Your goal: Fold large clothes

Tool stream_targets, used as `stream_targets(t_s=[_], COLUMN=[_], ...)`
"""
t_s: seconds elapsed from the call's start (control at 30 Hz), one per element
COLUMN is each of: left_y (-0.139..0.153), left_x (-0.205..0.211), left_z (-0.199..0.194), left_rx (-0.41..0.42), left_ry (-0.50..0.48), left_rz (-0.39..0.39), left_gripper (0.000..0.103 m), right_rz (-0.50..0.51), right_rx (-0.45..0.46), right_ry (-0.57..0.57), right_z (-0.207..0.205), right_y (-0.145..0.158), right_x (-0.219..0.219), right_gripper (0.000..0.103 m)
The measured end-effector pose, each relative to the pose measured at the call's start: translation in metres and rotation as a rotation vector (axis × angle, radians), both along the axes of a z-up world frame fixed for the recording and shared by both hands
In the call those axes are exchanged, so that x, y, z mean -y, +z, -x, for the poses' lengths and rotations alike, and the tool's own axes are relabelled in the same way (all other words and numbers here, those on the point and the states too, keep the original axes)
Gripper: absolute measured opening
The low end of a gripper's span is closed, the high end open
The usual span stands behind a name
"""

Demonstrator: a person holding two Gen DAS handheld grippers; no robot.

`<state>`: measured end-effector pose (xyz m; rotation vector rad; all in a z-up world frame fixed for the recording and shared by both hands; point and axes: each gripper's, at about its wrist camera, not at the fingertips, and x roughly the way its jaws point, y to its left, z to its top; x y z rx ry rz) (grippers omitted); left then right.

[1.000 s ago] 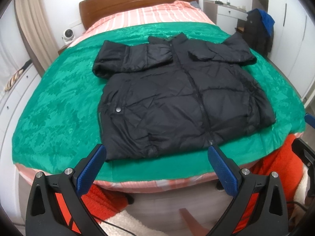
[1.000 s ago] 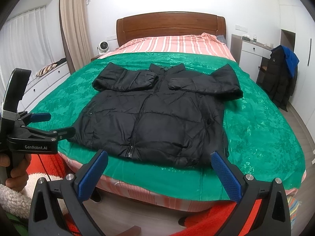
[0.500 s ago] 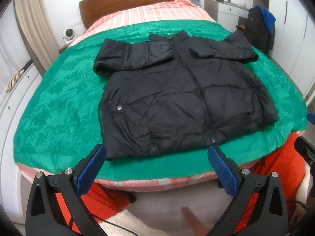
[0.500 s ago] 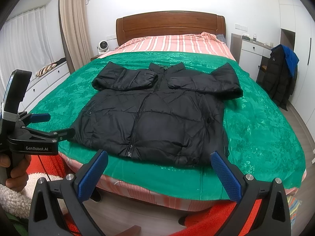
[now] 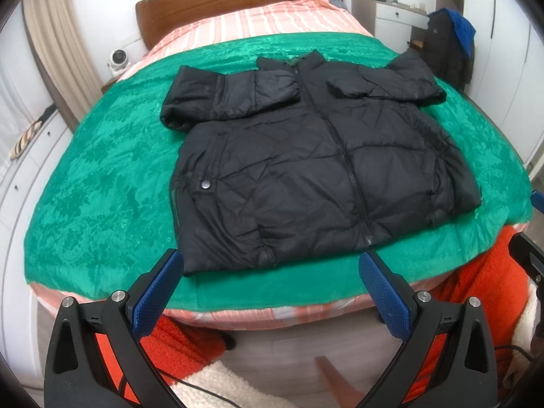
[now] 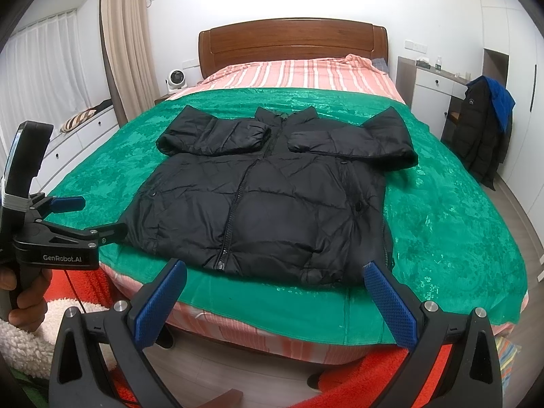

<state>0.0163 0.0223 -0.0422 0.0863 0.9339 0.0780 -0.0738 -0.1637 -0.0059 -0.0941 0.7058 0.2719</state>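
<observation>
A black puffer jacket (image 5: 306,170) (image 6: 272,204) lies face up on a green blanket (image 5: 102,187) (image 6: 442,221) spread over the bed. It is zipped, and both sleeves are folded across the chest. My left gripper (image 5: 272,272) is open, hovering in front of the bed's foot edge just short of the jacket's hem. My right gripper (image 6: 275,278) is open too, near the hem at the foot of the bed, holding nothing. The left gripper (image 6: 85,214) shows in the right wrist view at the left, held by a hand.
The bed has a striped pink sheet (image 6: 306,74) and a wooden headboard (image 6: 292,40). White drawers (image 6: 78,136) line the left wall. A dark coat (image 6: 482,136) hangs on a chair by the desk at right. Orange and white fleece clothing (image 5: 476,289) fills the space below the grippers.
Both grippers have edged slightly closer to the bed's foot; the jacket looks a bit larger and lower in the left wrist view. The jacket has not moved.
</observation>
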Motion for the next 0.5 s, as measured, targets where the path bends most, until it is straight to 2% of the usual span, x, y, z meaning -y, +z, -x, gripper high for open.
stream_targets(t_s=[0.5], left_y=[-0.0039], left_x=[0.0017], left_z=[0.0004], left_rx=[-0.004], left_ry=[0.001], left_rz=[-0.046], left_gripper=[0.103], right_rz=[0.005], right_rx=[-0.011], right_ry=[-0.001], right_z=[-0.0017], right_y=[-0.0013], right_x=[0.0012], right_gripper=[0.103])
